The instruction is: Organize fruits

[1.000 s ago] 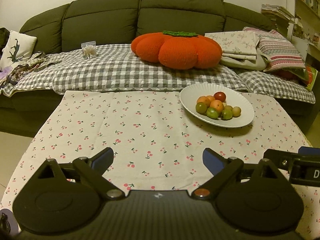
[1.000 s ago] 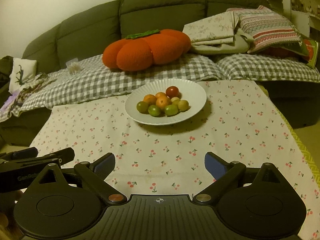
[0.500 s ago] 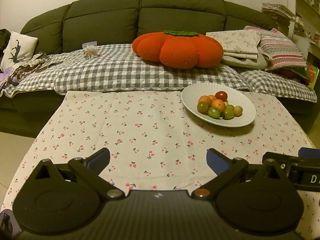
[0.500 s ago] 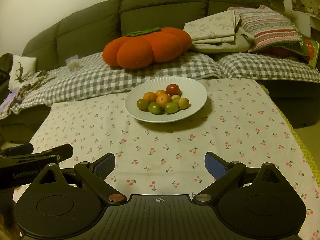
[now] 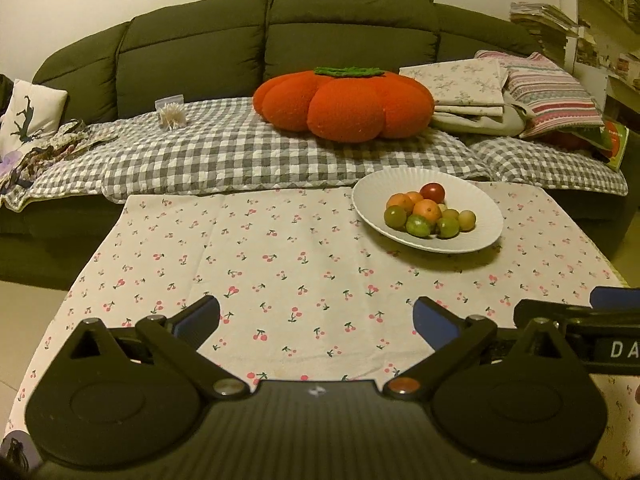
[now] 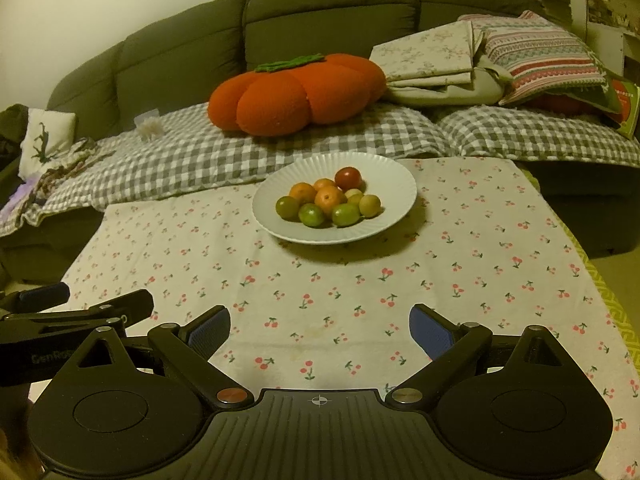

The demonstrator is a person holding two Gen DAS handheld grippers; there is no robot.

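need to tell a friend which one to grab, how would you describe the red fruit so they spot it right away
On the cherry-print tablecloth sits a white plate of small round fruit. The red fruit lies at the back of the pile, nearest the sofa; it is the only dark red one among oranges and greens.

A white ridged plate (image 6: 384,168) holds the piled fruits (image 6: 326,200): 3 oranges at the pile's 10 o'clock, 1 red fruit (image 6: 348,178) at 1 o'clock, 3 green ones along 6 o'clock, paler yellowish ones at 3 o'clock.

Glossy ribbed plate (image 6: 396,176) on matt cherry-print cloth (image 6: 460,264).
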